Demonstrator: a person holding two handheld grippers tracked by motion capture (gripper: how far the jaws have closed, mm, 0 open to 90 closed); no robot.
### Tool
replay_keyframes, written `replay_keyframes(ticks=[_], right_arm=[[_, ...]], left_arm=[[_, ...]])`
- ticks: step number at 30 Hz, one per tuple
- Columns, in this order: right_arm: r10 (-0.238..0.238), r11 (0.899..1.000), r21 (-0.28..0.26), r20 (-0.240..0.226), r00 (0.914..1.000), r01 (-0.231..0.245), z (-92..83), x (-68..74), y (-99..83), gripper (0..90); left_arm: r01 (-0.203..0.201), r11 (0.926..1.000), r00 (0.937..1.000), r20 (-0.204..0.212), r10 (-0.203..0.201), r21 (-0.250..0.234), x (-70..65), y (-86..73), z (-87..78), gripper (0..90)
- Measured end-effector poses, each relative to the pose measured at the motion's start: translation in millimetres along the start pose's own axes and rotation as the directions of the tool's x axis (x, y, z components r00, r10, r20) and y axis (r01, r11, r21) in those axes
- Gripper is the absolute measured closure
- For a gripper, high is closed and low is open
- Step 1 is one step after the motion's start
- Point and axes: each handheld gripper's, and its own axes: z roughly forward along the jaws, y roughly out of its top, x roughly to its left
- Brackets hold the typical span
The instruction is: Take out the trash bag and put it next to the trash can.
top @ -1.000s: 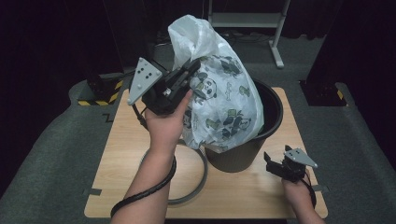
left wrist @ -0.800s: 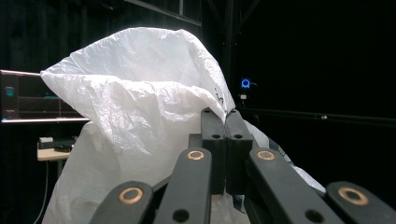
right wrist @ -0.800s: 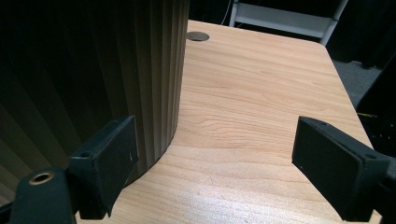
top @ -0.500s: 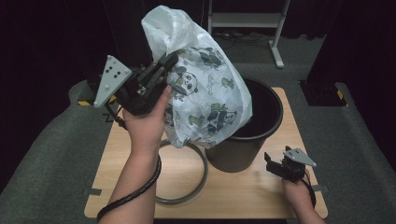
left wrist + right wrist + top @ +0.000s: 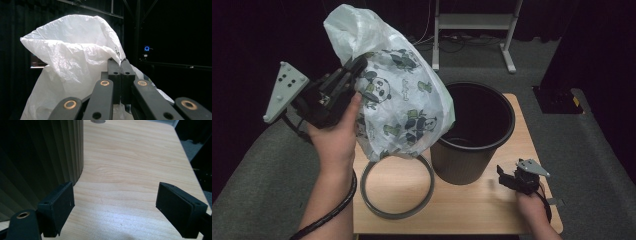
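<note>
High view: the left gripper is clamped on the white panda-print plastic bag, held aloft left of the black ribbed plastic bin, which looks empty. A grey ring lies on the wooden table.

Left gripper view: jaws pinch the bag's rim.

Right gripper view: the right gripper stands released beside the bin wall.
</note>
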Motion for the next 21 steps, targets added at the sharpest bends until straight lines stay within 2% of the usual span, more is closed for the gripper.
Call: replay_keyframes(ticks=[7,10,12,17,21], right_arm=[[-0.02,0.999,0.035,-0.012,0.9997,0.02,5.1,2.1,-2.3,15.0],[-0.02,0.999,0.048,-0.008,0.9998,0.021,5.9,2.6,-2.6,15.0],[0.002,0.997,0.077,-0.011,0.9999,-0.001,8.2,2.2,-2.9,15.1],[-0.005,0.994,0.111,-0.017,0.9998,0.007,12.0,1.8,-5.5,16.3],[-0.002,0.99,0.141,-0.013,0.9999,0.004,14.5,1.0,-7.6,16.3]], left_arm=[[-0.004,0.9994,0.9986,-0.052,0.006,0.034,22.5,-3.9,-17.0,89.2],[-0.004,0.9991,0.998,-0.063,0.007,0.042,26.8,-6.4,-20.2,89.2],[-0.001,0.9987,0.9973,-0.073,0.005,0.05,31.7,-9.6,-23.9,89.2],[0.0,0.997,0.9961,-0.088,0.007,0.077,42.0,-21.3,-30.0,89.2],[0.024,0.9936,0.9938,-0.111,-0.012,0.111,52.6,-35.6,-30.5,89.2]])
